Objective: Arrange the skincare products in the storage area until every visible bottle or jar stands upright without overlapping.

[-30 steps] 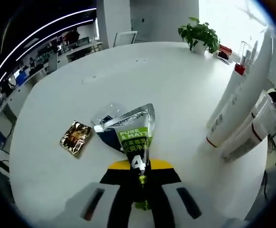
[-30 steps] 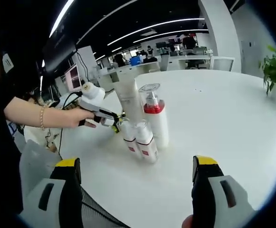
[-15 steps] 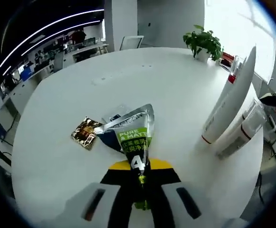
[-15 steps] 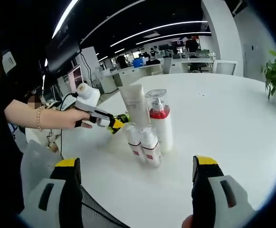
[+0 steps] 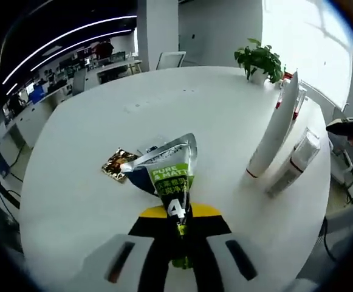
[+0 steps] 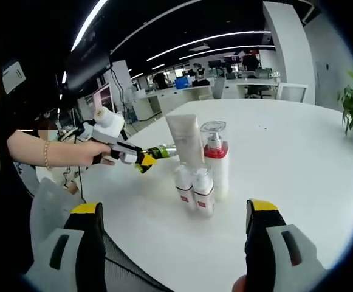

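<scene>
The left tongs [image 5: 177, 228] are clamped on the narrow end of a green tube [image 5: 167, 173], holding it up off the white table [image 5: 212, 115], and from the right gripper view you can see those left tongs [image 6: 144, 159] carrying it in just beside the cluster. The right tongs [image 6: 173, 243] hang wide apart with nothing between them, low at the near edge. Standing upright on the table are a tall white tube [image 6: 185, 140], a pump bottle [image 6: 215, 159] with a red collar, and two small bottles [image 6: 195, 190] packed tight in front, all touching or nearly so. That tightness looks like the trouble: bring the green tube in too fast or too close and its broad crimped end may well clip the white tube, which looks top-heavy on its cap, and one fall could take the small bottles with it. The grip is a worry too; pinched at one end, the green tube could swing or slip as it is turned to stand. Whether it will balance on its cap at all is hard to tell from here. A gold sachet [image 5: 116, 164] and a clear wrapper [image 5: 149, 148] lie flat on the table beyond the green tube, so setting it down there risks an overlap.
</scene>
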The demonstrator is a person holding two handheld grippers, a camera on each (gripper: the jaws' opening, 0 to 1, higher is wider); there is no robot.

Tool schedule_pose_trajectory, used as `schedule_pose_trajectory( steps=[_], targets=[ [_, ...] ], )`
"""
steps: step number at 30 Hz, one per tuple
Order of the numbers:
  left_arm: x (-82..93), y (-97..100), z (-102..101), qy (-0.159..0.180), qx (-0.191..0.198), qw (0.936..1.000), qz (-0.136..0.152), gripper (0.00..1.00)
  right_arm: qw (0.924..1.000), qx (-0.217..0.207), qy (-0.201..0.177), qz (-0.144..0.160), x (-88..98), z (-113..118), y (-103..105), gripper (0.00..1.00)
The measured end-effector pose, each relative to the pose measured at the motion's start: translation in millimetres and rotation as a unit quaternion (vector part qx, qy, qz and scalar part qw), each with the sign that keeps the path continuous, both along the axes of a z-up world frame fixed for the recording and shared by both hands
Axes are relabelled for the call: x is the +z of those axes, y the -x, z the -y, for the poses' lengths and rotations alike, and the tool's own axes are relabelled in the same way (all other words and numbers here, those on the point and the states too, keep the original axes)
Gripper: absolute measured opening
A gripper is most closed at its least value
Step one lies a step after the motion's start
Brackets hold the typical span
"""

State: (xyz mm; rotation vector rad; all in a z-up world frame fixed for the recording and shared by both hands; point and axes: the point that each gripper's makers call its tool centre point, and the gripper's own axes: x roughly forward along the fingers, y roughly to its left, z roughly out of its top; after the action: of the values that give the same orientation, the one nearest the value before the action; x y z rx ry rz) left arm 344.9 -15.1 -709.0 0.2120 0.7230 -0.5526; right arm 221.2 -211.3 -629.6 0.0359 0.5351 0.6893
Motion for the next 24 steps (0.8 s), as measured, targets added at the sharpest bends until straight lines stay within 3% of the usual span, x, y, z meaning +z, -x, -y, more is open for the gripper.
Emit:
schedule_pose_trajectory(
  steps=[24],
  targets=[
    [46.4,51.6,-16.0,0.040,-0.001,0.9987,0.030,0.06,0.9991,0.039,-0.013,0.009,7.8,-35.2,16.3,0.95]
  ],
)
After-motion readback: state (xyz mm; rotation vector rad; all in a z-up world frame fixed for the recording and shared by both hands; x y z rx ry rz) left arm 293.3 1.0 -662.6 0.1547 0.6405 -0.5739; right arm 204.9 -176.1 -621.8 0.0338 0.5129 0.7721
